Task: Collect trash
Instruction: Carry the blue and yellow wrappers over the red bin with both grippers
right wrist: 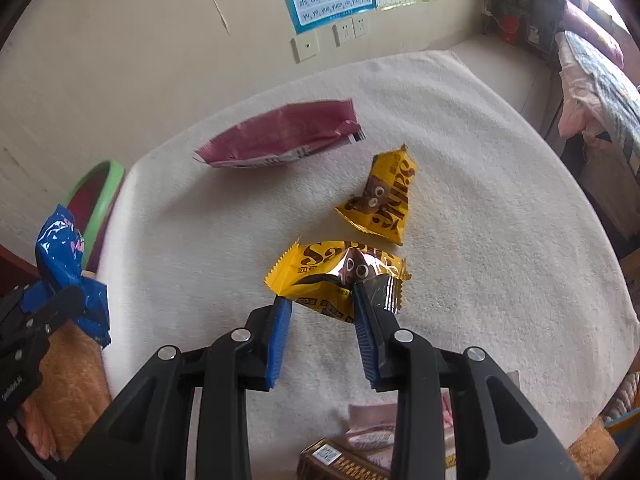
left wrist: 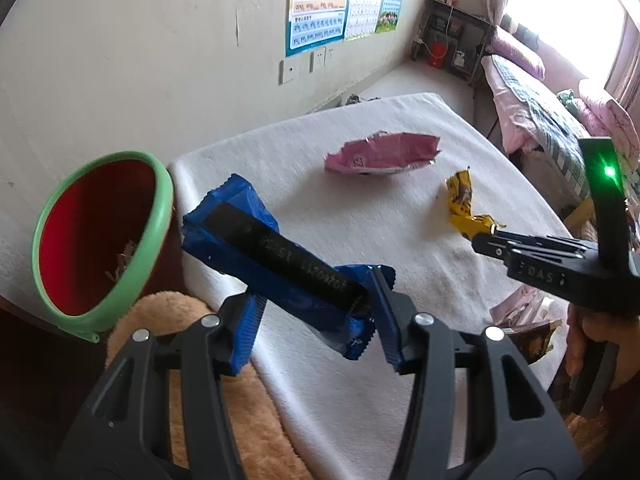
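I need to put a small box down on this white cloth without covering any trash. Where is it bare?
The white cloth is bare along its right side, right of both yellow wrappers, and at the far end behind the pink wrapper. A bare strip also lies between the pink wrapper and the bin. It is crowded at the middle and at the near edge, where more packets lie.

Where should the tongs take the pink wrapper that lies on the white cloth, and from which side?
Probably at the torn open end of the pink wrapper, coming from above: the bag lies flat and long on the white cloth, and that ragged edge lifts off it.
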`<state>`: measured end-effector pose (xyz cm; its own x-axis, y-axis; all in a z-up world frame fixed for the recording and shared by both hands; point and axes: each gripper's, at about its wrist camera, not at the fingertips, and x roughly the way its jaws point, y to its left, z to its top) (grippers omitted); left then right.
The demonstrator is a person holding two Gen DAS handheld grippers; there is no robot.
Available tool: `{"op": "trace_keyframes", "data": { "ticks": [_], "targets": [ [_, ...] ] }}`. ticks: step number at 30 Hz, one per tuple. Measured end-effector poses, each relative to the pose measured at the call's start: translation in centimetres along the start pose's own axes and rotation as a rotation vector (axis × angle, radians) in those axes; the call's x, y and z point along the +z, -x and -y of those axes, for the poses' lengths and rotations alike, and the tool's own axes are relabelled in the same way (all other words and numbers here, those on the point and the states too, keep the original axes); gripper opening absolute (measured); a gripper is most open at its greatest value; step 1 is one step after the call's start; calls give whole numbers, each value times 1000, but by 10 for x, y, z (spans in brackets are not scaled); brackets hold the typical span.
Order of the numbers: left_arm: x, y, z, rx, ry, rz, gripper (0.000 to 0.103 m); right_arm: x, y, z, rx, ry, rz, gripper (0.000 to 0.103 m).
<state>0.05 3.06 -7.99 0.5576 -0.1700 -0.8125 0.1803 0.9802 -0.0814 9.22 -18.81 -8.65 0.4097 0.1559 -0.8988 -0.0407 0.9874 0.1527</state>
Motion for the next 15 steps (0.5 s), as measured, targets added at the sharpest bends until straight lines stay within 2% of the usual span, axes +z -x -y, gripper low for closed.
{"op": "trace_keyframes", "data": {
  "ticks": [8, 15],
  "targets": [
    [0, 3, -13, 20, 12, 7, 49, -2, 27, -23, 44, -6, 60, 30],
    [8, 10, -17, 38, -6, 45, 49, -1, 46, -44, 69, 9, 100, 30]
  ]
}}
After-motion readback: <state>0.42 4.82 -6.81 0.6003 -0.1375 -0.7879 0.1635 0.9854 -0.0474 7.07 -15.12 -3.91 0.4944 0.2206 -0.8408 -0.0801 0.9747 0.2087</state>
